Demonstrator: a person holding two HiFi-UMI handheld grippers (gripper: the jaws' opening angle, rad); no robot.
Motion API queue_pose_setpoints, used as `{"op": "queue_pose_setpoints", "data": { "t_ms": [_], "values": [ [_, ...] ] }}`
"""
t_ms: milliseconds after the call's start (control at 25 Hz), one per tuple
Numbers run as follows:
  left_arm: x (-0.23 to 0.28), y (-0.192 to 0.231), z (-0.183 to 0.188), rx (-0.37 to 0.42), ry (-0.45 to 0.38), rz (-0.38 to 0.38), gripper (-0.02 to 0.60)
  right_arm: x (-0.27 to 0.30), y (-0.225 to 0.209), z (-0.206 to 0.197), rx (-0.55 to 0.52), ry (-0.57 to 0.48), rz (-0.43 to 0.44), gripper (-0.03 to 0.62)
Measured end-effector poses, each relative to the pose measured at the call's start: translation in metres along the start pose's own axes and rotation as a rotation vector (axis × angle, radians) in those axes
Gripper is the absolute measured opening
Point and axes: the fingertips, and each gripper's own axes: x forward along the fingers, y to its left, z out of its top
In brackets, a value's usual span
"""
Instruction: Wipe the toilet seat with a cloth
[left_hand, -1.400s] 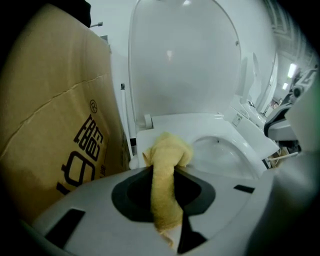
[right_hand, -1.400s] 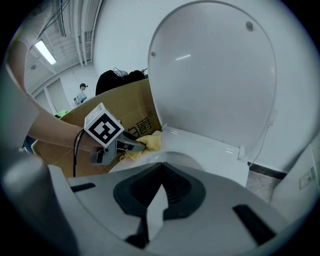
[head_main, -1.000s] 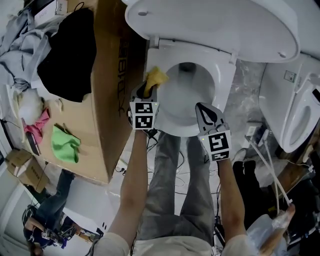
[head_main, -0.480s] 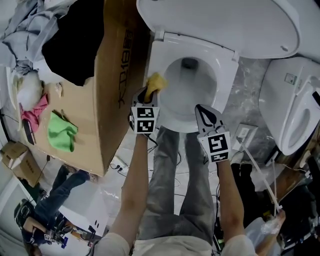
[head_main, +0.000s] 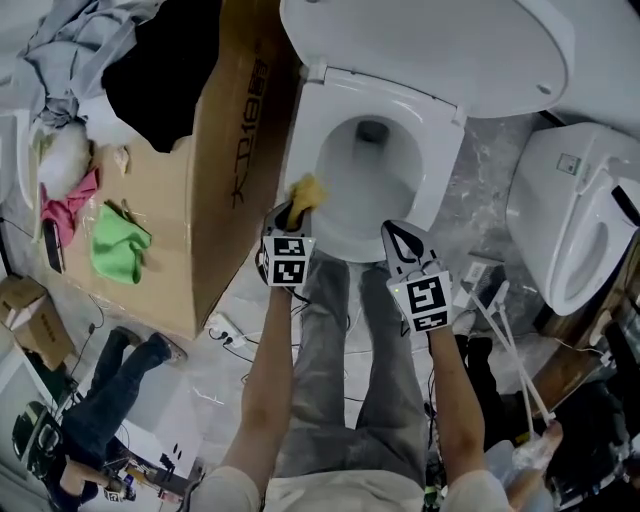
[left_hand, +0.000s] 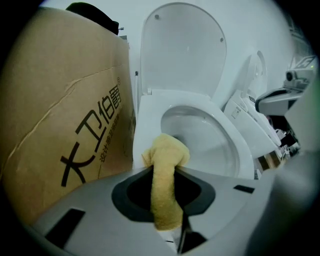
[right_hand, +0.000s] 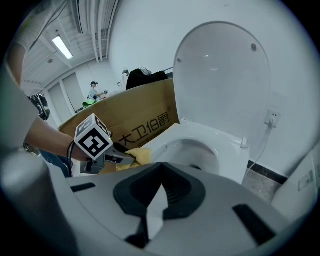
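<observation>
At the far left, a brown cardboard box (head_main: 220, 180) stands tight against the toilet. Just right of it, the left gripper (head_main: 294, 210) reaches forward at the end of a straight forearm, its fingers clamped on a folded yellow cloth (head_main: 309, 190). The cloth's bunched end pokes past the fingers and appears to rest on the front-left part of the white toilet seat (head_main: 308, 120). The seat's oval runs away from the person, so the rest of the ring lies ahead and to the right of the cloth. The right gripper (head_main: 397, 232) hovers at the seat's front edge, fingers pressed together on nothing. The lid (head_main: 430, 50) is raised.
</observation>
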Motion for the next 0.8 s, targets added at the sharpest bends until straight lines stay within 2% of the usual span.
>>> {"op": "queue_pose_setpoints", "data": {
  "t_ms": [160, 400, 560, 800],
  "values": [
    [-0.026, -0.021, -0.009, -0.029, -0.009, -0.003, 0.098, -0.026, -0.002, 0.008, -0.004, -0.017, -0.009, 0.008],
    [-0.095, -0.057, 0.005, -0.057, -0.069, -0.017, 0.098, -0.09, 0.005, 0.022, -0.02, -0.02, -0.027, 0.008],
    [-0.14, -0.074, 0.043, -0.017, -0.155, -0.031, 0.098, -0.124, 0.009, 0.051, -0.053, -0.062, -0.047, 0.008],
    [-0.237, -0.095, 0.128, 0.05, -0.343, -0.065, 0.098, -0.183, 0.017, 0.112, -0.021, -0.146, -0.086, 0.008]
  ]
}}
